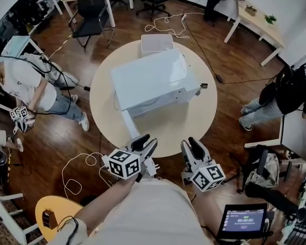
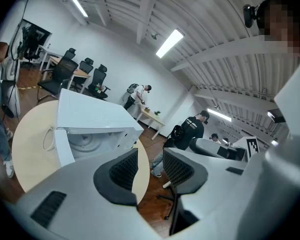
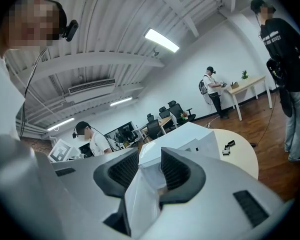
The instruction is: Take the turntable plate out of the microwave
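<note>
A white microwave (image 1: 153, 80) stands on a round beige table (image 1: 107, 106) with its door (image 1: 131, 124) swung open toward me. In the left gripper view the microwave (image 2: 95, 116) shows its open cavity, and a pale round turntable plate (image 2: 84, 140) lies inside. My left gripper (image 1: 145, 143) hovers at the table's near edge just in front of the door tip, open and empty (image 2: 150, 165). My right gripper (image 1: 194, 147) hangs beside it to the right, also open with nothing held (image 3: 150, 170). It faces the microwave (image 3: 190, 136) from its door side.
A white box (image 1: 156, 43) sits on the table behind the microwave, and a small dark object (image 1: 204, 86) lies at the table's right edge. People stand at the left (image 1: 25, 83) and right (image 1: 290, 91). A tablet (image 1: 243, 221) is at the lower right, with office chairs (image 1: 89, 9) farther back.
</note>
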{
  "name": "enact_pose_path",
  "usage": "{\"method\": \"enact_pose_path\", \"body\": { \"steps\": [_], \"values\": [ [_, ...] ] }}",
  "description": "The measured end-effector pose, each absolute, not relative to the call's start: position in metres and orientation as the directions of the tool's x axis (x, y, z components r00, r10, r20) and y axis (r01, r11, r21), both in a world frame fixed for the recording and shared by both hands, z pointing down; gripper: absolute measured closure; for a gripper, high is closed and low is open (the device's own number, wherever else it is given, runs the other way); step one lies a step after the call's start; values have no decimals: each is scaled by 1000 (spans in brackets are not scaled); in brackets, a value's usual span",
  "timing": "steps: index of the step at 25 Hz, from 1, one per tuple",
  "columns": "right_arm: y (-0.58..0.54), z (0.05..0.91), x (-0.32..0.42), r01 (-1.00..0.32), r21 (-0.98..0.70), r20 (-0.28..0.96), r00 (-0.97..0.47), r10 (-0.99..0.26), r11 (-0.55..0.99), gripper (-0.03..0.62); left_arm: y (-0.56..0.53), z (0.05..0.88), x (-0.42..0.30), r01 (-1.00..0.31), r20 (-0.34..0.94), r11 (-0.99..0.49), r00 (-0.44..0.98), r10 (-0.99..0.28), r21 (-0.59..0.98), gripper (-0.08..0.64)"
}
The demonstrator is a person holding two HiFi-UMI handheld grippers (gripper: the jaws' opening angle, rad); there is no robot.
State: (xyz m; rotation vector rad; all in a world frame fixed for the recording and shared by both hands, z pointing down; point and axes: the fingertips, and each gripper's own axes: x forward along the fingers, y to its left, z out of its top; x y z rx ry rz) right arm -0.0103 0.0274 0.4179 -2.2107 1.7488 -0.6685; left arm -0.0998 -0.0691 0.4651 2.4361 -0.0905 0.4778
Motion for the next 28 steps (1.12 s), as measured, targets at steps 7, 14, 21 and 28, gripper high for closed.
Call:
{"method": "enact_pose_path", "body": {
  "steps": [7, 14, 21, 28],
  "values": [
    [14, 418, -1, -853, -452, 200, 190, -961, -263, 471, -75, 468, -93, -166, 357, -787, 931, 72, 594, 396],
    [11, 421, 14, -846, -475, 206, 162, -965, -243, 471, -74, 466, -87, -213, 377, -778, 925, 33, 591, 396],
    [-8, 449, 49, -836, -530, 231, 21, -973, -144, 471, -72, 475, -66, -340, 427, -743, 901, -80, 576, 397],
    [-38, 458, 92, -842, -540, 246, -171, -954, 12, 471, -82, 482, -39, -507, 460, -649, 849, -261, 567, 396]
  ]
}}
